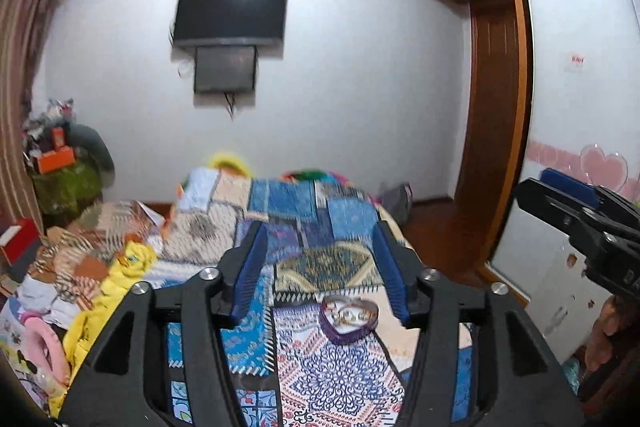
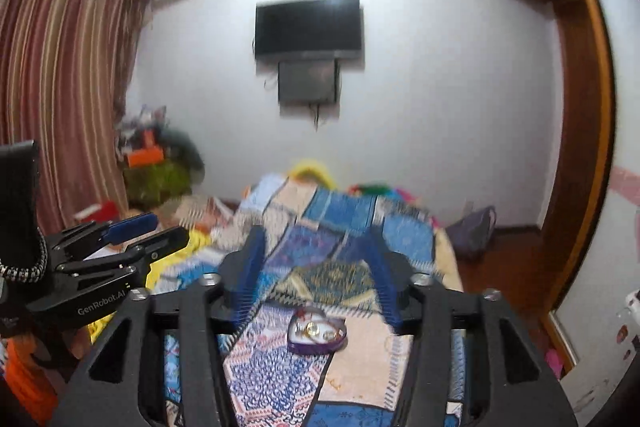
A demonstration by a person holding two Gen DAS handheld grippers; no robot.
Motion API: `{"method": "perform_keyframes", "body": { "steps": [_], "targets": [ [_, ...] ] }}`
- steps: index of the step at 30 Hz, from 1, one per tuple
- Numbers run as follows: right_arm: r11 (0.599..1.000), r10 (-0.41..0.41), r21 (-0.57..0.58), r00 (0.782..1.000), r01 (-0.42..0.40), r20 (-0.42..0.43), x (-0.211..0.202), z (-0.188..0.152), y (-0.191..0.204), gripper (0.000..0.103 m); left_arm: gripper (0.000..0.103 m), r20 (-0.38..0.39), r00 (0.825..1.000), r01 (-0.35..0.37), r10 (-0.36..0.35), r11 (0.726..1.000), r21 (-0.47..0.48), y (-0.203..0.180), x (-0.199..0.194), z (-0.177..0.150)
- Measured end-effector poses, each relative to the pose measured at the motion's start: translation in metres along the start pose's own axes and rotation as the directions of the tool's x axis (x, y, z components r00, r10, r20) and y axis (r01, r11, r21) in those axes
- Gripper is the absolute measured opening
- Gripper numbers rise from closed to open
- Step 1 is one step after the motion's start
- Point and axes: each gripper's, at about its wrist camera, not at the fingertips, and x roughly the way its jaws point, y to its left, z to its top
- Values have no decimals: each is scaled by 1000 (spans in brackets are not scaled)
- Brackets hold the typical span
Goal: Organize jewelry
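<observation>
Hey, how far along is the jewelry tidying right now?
Looks nearly done: rings and a bangle sit inside the purple heart-shaped box on the patterned bedspread. Nothing is in hand; the left gripper and right gripper are both open and empty. What's left is hard to tell: no loose jewelry or lid shows.

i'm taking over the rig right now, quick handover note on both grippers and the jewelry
Left gripper: jaws open, nothing between them, raised above the bed.
Right gripper: jaws open, empty, raised beside the left one.
Heart-shaped purple box: sits open on the patterned bedspread, below both grippers, with rings and what looks like a bangle inside.
Done: jewelry is in the box.
Left: no loose pieces show on the bedspread; no lid is visible, so check whether the box needs closing.
</observation>
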Motion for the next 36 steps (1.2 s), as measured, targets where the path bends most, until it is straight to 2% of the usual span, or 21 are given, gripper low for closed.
{"method": "perform_keyframes", "body": {
  "steps": [2, 4, 5, 7, 8, 9, 13, 36],
  "targets": [
    [999, -33, -9, 997, 33, 64, -13, 1, 4, 69, 67, 53, 998, -20, 19, 1000, 4, -3, -17, 3],
    [998, -53, -9, 993, 54, 104, -23, 2, 8, 72, 77, 93, 995, -38, 37, 999, 10, -5, -30, 3],
    [998, -55, -5, 992, 56, 112, -24, 2, 9, 73, 87, 113, 992, -51, 49, 999, 12, -7, -36, 4],
    [999, -51, 11, 991, 50, 121, -26, 2, 10, 76, 98, 142, 988, -66, 64, 998, 6, -7, -44, 4],
    [999, -53, 19, 991, 51, 123, -27, 2, 10, 84, 100, 155, 985, -73, 72, 997, 1, -7, -48, 4],
    [998, -60, 30, 990, 56, 127, -27, 1, 10, 90, 100, 163, 984, -77, 76, 997, -1, -7, -50, 4],
    [996, -86, 45, 989, 81, 120, -25, -2, 11, 101, 102, 161, 984, -77, 77, 997, -8, -5, -53, 4],
    [994, -93, 59, 994, 89, 57, -38, -17, 3, 102, 102, 120, 990, -75, 75, 997, -3, -7, -51, -4]
  ]
}}
